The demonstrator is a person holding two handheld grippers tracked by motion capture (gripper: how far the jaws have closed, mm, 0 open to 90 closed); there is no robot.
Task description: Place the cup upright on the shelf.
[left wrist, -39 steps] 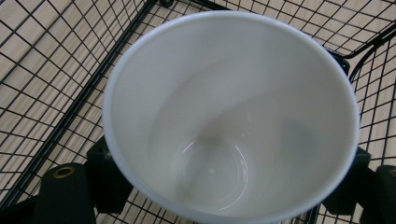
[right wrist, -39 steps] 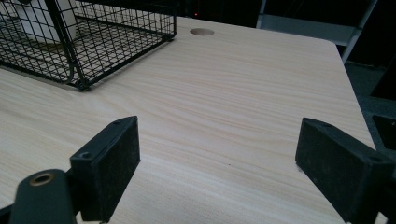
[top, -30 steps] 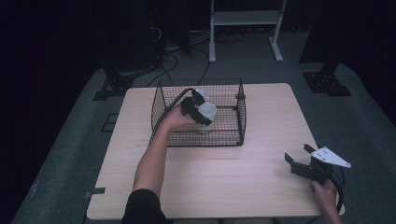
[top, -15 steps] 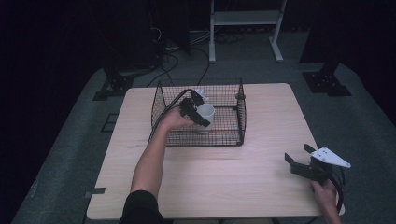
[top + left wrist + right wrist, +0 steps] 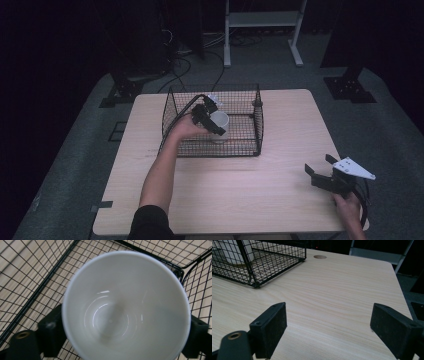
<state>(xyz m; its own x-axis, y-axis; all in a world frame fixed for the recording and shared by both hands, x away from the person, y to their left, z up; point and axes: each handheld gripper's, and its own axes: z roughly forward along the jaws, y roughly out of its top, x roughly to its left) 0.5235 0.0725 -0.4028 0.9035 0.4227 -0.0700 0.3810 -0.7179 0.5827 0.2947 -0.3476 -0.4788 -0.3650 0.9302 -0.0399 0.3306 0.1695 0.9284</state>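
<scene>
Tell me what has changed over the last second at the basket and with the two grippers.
The left gripper has just been opening its jaws around the white cup, which still stands between them inside the wire basket; whether the pads still touch the cup is hard to tell. The cup, the basket and the open right gripper near the table's right edge stayed in place.

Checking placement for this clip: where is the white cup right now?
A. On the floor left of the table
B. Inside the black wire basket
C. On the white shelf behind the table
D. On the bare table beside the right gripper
B: the white cup stands upright on the mesh floor of the black wire basket, with the left gripper around it.
</scene>
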